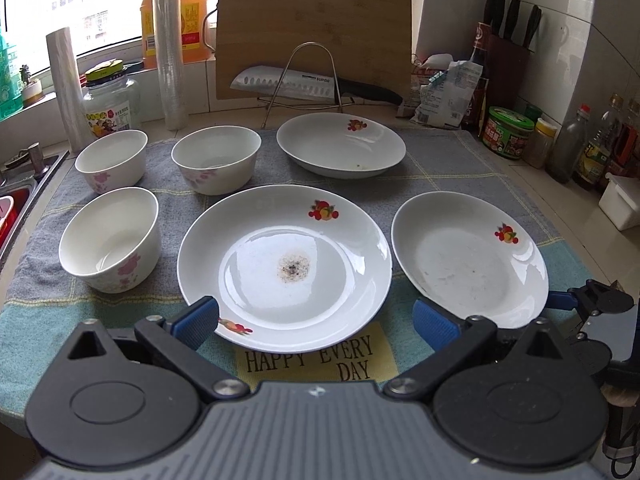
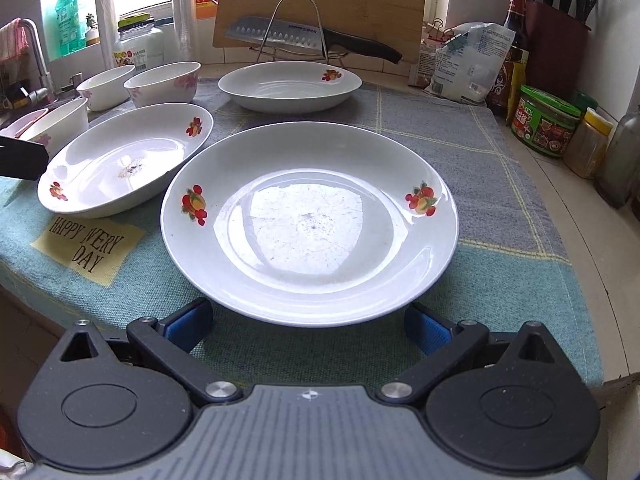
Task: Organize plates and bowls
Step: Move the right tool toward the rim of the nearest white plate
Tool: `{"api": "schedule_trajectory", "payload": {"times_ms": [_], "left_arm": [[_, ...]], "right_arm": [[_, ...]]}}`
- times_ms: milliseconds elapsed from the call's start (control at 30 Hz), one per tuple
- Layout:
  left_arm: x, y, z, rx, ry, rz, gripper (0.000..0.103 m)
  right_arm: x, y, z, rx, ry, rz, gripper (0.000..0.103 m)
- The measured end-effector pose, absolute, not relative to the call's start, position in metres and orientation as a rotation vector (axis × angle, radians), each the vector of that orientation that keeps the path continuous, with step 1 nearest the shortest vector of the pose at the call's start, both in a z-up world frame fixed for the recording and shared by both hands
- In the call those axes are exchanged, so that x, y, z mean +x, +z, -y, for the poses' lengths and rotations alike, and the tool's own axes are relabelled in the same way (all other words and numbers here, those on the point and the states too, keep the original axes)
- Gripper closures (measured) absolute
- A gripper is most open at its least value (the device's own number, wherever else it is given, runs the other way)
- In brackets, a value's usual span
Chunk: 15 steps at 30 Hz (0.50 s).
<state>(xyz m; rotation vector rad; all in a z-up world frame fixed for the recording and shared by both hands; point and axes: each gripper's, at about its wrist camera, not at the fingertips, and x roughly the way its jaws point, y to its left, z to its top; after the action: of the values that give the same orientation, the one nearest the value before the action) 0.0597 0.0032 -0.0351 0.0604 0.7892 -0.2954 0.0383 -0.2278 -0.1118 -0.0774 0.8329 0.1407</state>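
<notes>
Three white plates with fruit prints lie on a blue-grey towel (image 1: 472, 160): a middle plate (image 1: 285, 266) with a brown stain, a right plate (image 1: 469, 258) and a far plate (image 1: 341, 145). Three white bowls with pink flowers stand at the left: near (image 1: 110, 239), far left (image 1: 111, 160) and far middle (image 1: 216, 159). My left gripper (image 1: 316, 322) is open, its fingers either side of the middle plate's near rim. My right gripper (image 2: 309, 326) is open in front of the right plate (image 2: 309, 222); the stained plate (image 2: 126, 160) and far plate (image 2: 290, 85) lie beyond.
A cutting board (image 1: 314, 28) leans at the back behind a wire rack with a knife (image 1: 316, 84). Jars and bottles (image 1: 510, 132) line the right side; a knife block (image 1: 508, 68) stands in the corner. A sink (image 1: 20, 196) lies at the left. A glass jar (image 1: 108, 100) stands behind the bowls.
</notes>
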Motion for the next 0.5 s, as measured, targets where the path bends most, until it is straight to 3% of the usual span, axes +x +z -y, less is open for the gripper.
{"api": "schedule_trajectory", "payload": {"times_ms": [500], "left_arm": [[0.11,-0.049,0.015,0.15,-0.586,-0.812,0.001]], "right_arm": [[0.041,-0.113,0.235,-0.094,0.19,-0.811,0.0]]}}
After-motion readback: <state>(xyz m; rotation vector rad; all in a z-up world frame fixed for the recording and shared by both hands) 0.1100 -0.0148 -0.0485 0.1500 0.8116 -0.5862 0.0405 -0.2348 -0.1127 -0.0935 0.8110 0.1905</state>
